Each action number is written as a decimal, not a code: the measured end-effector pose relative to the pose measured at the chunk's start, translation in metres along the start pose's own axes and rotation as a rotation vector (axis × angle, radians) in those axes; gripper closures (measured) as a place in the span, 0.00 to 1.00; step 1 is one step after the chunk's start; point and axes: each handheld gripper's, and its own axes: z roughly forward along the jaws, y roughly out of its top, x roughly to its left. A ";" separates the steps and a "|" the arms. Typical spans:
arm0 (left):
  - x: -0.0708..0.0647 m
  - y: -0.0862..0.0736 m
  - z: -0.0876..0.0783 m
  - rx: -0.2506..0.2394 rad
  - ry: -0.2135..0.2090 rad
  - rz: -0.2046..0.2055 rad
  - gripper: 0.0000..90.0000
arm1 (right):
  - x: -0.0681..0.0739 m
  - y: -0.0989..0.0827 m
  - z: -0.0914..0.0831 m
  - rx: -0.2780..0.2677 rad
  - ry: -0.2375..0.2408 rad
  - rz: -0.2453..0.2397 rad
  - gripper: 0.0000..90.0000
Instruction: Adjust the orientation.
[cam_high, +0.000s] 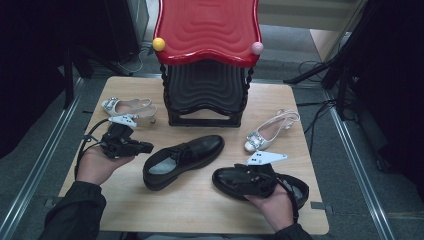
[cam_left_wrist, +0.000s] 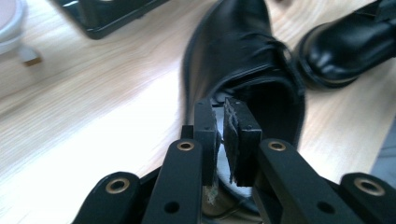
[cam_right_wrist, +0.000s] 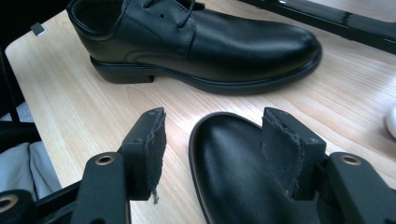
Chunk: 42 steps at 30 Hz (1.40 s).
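Note:
Two black leather lace-up shoes lie on the wooden table (cam_high: 200, 210). One shoe (cam_high: 182, 157) lies in the middle, its toe towards the rack. My left gripper (cam_high: 149, 147) sits just left of its heel. In the left gripper view its jaws (cam_left_wrist: 220, 107) are all but together with nothing between them, and the shoe's opening (cam_left_wrist: 261, 98) lies behind. The second shoe (cam_high: 221, 180) lies at the front right. My right gripper (cam_high: 234, 176) is open with its jaws (cam_right_wrist: 215, 116) on either side of that shoe's toe (cam_right_wrist: 229, 177). The left pad (cam_right_wrist: 154, 149) stands clear of the leather.
A black rack (cam_high: 205, 95) with a red wavy top (cam_high: 207, 27) stands at the back middle. One silver heeled sandal (cam_high: 127, 107) lies at the back left, another (cam_high: 270, 131) to the right of the rack. Bare wood shows along the front edge.

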 end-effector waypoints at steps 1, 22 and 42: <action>0.002 -0.002 0.000 -0.005 0.002 -0.005 0.93 | 0.001 0.002 0.003 0.001 0.002 -0.005 0.46; 0.023 -0.023 0.023 0.063 -0.015 -0.029 0.95 | 0.021 0.027 0.081 0.024 0.002 -0.015 0.98; 0.012 -0.031 0.023 0.063 -0.033 -0.051 0.95 | 0.018 0.036 0.106 0.080 0.031 0.042 1.00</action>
